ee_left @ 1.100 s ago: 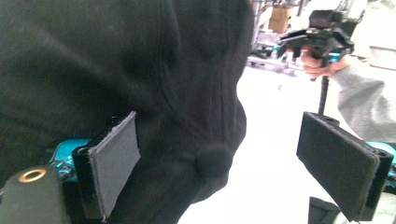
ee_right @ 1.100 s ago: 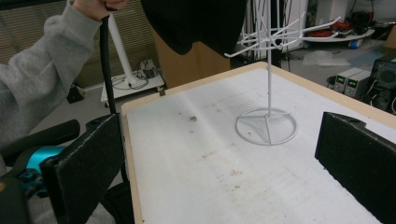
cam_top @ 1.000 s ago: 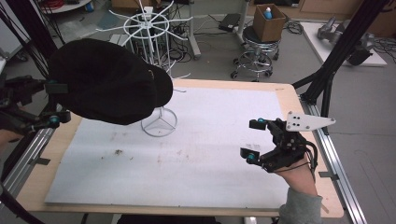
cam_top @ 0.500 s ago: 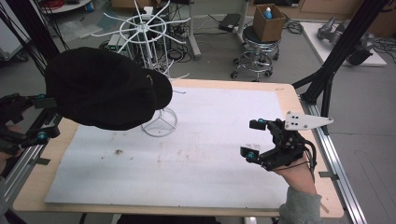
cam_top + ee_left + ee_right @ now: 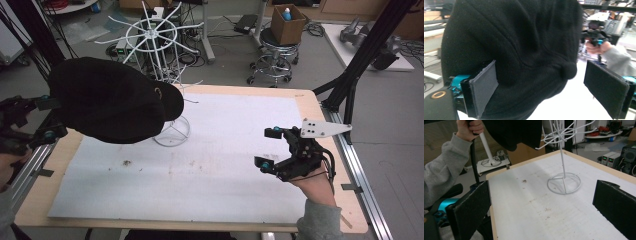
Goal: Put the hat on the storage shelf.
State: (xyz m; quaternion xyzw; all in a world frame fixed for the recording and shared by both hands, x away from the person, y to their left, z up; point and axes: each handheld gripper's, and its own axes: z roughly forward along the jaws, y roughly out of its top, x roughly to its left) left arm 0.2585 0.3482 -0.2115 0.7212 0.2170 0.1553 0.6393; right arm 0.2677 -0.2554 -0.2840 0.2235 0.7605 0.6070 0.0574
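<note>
The left gripper point(image 5: 47, 118) is spread wide around the black cap point(image 5: 105, 100), with one pad brushed against it and the other kept clear, so it isn't really gripped. The cap is parked at 10 o'clock against the white wire rack point(image 5: 151, 34). Hanging looks basically done, with only backing off left.

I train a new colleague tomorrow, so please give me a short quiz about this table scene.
1. True or false: the right claw grips the wire rack.
2. What colour is the cap? A black, B white, C red.
3. The wire rack's base ring stands on the ____.
Key: 1 false, the right claw is open and apart from the wire rack. 2 A. 3 table.
</note>
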